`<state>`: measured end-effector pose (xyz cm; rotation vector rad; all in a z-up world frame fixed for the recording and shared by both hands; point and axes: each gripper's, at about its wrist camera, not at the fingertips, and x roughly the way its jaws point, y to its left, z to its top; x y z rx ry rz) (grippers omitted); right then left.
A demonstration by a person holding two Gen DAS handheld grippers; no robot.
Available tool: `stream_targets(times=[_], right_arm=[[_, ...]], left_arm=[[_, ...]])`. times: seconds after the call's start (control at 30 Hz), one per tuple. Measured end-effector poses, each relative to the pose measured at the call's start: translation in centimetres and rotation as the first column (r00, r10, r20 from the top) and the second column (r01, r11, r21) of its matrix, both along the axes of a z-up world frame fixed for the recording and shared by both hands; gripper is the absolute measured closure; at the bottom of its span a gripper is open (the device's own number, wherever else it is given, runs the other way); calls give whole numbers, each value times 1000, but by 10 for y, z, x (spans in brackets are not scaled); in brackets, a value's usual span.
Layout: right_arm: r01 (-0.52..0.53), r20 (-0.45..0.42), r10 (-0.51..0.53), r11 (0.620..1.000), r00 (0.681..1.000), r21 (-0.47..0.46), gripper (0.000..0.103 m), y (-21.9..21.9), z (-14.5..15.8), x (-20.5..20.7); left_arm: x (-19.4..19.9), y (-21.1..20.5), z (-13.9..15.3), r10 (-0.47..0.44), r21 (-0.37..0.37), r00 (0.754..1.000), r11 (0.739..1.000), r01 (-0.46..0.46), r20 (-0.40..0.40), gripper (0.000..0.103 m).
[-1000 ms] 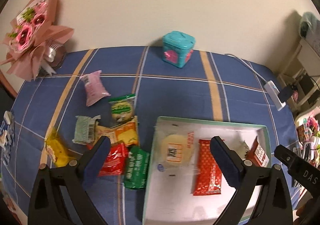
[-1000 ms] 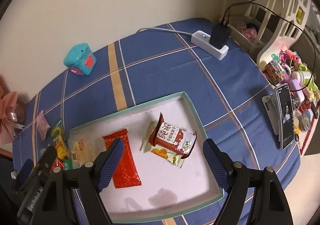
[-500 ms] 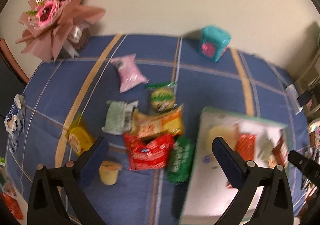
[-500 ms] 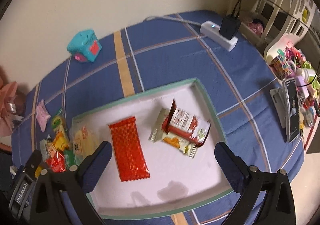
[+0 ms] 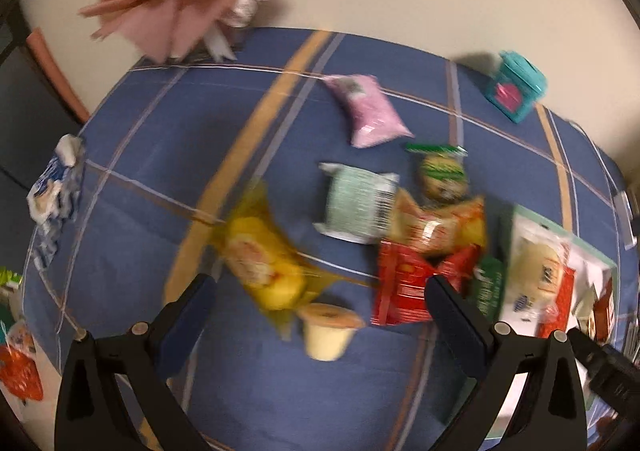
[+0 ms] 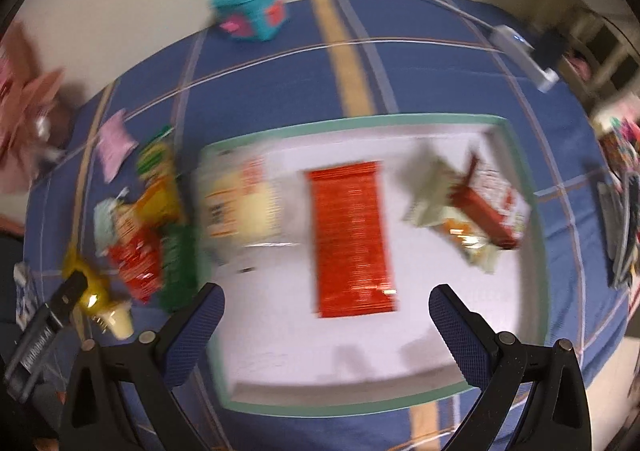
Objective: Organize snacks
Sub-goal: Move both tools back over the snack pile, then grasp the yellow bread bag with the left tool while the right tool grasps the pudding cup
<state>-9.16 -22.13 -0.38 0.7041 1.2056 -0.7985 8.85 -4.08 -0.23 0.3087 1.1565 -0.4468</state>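
Snacks loose on cloth | yellow packet (image 5: 262,265) at 12 o'clock, just ahead of my left gripper (image 5: 320,291), long axis 11-to-5 | both grippers spread, empty | right gripper (image 6: 326,305) over tray (image 6: 360,121), farther off.

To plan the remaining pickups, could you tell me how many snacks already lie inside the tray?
4 visible: a pale round pastry at the tray's left end, a red bar mid-tray, and a red-and-white pack overlapping a pale wrapper at right. More may hide beneath.

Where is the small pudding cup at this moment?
In the left wrist view, the pudding cup lies on the blue tablecloth, just below the yellow packet, left of the red packet.
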Motion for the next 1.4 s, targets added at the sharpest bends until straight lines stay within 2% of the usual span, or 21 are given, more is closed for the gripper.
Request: stream_targets(times=[0.17, 0.43, 0.63, 0.87, 1.1, 1.4], right_arm=[[-94, 28, 92, 994, 995, 47, 0, 31, -6, 35], [-194, 67, 191, 980, 979, 33, 0, 70, -5, 76], [-224, 94, 219, 973, 971, 51, 0, 89, -10, 96], [-247, 91, 240, 965, 967, 87, 0, 105, -31, 116], [-292, 64, 287, 954, 956, 68, 0, 125, -47, 135], [-300, 39, 298, 951, 954, 75, 0, 137, -64, 152]], left_arm=[[21, 34, 4, 80, 8, 997, 997, -80, 19, 0], [44, 73, 10, 164, -19, 986, 986, -163, 27, 0], [55, 78, -1, 186, -23, 983, 982, -186, -5, 0], [61, 73, -18, 177, -7, 983, 984, -177, -58, 0], [69, 77, -32, 198, 12, 975, 980, -198, -101, 0], [77, 80, -35, 198, -31, 971, 979, -203, -133, 0]])
